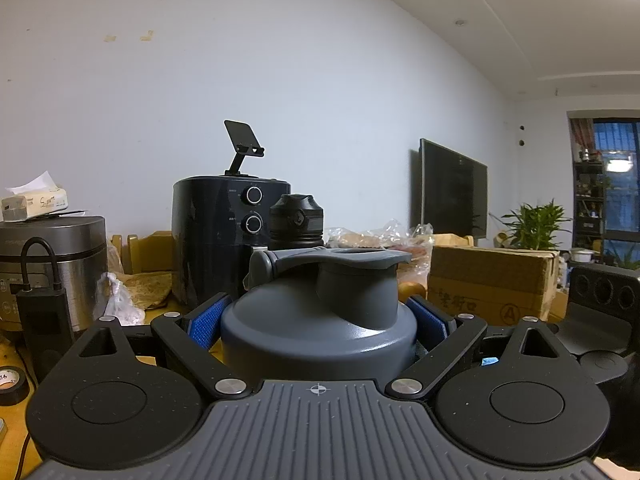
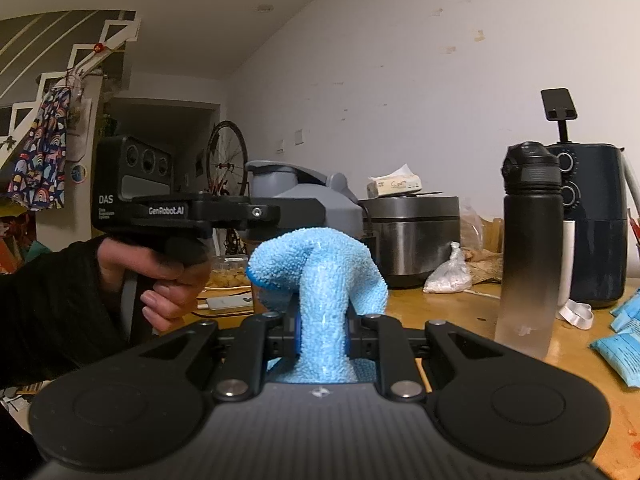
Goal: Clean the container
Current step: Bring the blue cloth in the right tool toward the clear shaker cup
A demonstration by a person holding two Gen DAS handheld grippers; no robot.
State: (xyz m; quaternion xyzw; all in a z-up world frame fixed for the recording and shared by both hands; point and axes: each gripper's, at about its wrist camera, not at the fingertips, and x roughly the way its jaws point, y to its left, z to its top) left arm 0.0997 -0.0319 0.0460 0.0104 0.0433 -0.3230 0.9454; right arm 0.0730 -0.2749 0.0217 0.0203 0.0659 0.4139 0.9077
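In the left wrist view a grey container point(image 1: 320, 328) with a flip lid point(image 1: 340, 258) stands upright between the blue pads point(image 1: 208, 320) of my left gripper point(image 1: 318, 316), which is shut on its sides. The right wrist view shows my right gripper point(image 2: 322, 332) shut on a light blue microfibre cloth point(image 2: 320, 272), which bulges up and flops over above the jaws. Beyond the cloth, a hand point(image 2: 160, 276) holds the left gripper point(image 2: 288, 210) level, with the grey container point(image 2: 320, 196) in it. The cloth and container are apart.
On the wooden table point(image 2: 440, 308) stand a black water bottle point(image 2: 528, 240), a dark air fryer point(image 2: 596, 220), a rice cooker point(image 2: 412, 236) and a white bag point(image 2: 448, 276). Blue packets point(image 2: 624, 344) lie at the right. A cardboard box point(image 1: 492, 280) sits behind the container.
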